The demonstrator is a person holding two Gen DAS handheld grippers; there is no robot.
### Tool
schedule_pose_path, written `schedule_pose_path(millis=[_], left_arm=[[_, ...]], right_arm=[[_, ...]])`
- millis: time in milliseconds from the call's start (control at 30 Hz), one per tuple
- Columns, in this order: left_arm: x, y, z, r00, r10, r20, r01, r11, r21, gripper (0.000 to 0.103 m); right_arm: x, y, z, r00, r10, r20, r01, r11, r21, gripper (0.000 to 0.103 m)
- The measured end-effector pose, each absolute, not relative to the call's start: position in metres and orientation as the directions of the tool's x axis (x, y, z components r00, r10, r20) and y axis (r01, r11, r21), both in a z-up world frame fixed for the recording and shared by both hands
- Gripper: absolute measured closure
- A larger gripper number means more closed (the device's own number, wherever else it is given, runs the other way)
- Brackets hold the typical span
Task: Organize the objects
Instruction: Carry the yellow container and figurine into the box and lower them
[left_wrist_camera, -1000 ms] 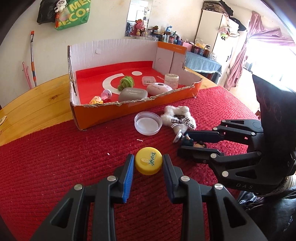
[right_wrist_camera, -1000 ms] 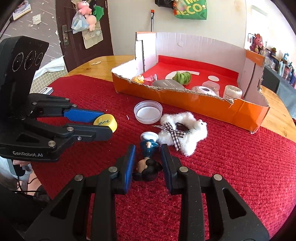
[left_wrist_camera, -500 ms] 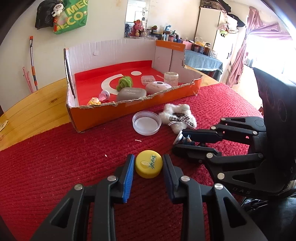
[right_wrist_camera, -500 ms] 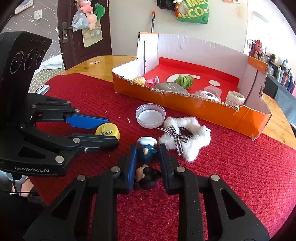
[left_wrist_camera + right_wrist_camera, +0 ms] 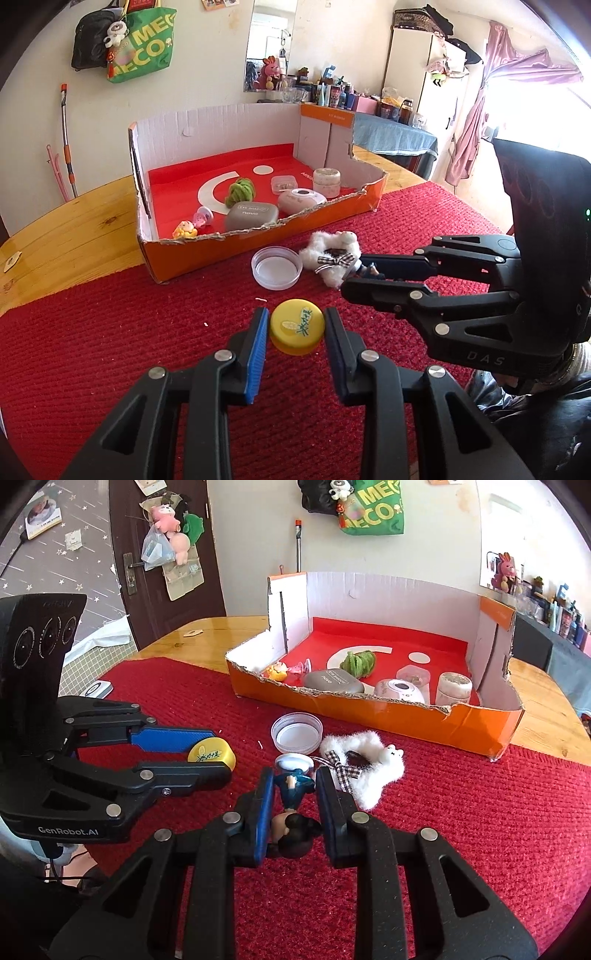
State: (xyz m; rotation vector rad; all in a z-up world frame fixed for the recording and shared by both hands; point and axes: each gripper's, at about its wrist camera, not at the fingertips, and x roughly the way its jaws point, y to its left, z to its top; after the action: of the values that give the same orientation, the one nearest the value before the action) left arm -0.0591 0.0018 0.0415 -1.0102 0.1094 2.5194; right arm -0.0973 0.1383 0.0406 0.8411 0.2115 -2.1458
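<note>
Both grippers clamped: left (image 5: 296, 326) on yellow cap (image 5: 296, 326), right (image 5: 294, 792) on figurine (image 5: 293, 805).

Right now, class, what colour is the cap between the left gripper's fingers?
Yellow, with a small green-and-white print on top; the cap shows best in the left wrist view.

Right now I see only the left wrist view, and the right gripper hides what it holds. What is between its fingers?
Observer: A small figurine in blue clothes with dark hair. The right gripper is closed on its body.
Operator: Does the fluffy toy touch that gripper?
Observer: The white fluffy toy lies close on the gripper's right. Its checked bow reaches almost to the finger, but I cannot tell whether they touch.
</note>
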Motion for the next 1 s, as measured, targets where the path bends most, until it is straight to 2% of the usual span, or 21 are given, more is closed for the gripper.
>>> schedule_pose_path(millis=[267,533,767,1000], left_arm=[[-0.066,0.002,0.062,-0.676,0.356,-0.646,-0.405,-0.911,-0.079,0.071],[-0.114,0.002,0.089,-0.707,0.300,-0.641,-0.363,-0.931,-0.035,0.071],[-0.174,-0.001,0.093,-0.690,0.241,-0.682,-0.320,-0.947,-0.011,0.071],[-0.222,-0.004,0.075,-0.659,0.164,-0.734,-0.274,-0.961,0.032,0.071]], right_arm=[[-0.102,0.147,0.057,-0.468,-0.640,-0.610,0.736,-0.664,0.132,0.081],[-0.142,0.148,0.088,-0.482,-0.639,-0.599,0.744,-0.660,0.106,0.081],[-0.208,0.132,0.110,-0.488,-0.590,-0.643,0.734,-0.676,0.063,0.081],[-0.262,0.107,0.103,-0.493,-0.491,-0.718,0.720,-0.694,-0.020,0.081]])
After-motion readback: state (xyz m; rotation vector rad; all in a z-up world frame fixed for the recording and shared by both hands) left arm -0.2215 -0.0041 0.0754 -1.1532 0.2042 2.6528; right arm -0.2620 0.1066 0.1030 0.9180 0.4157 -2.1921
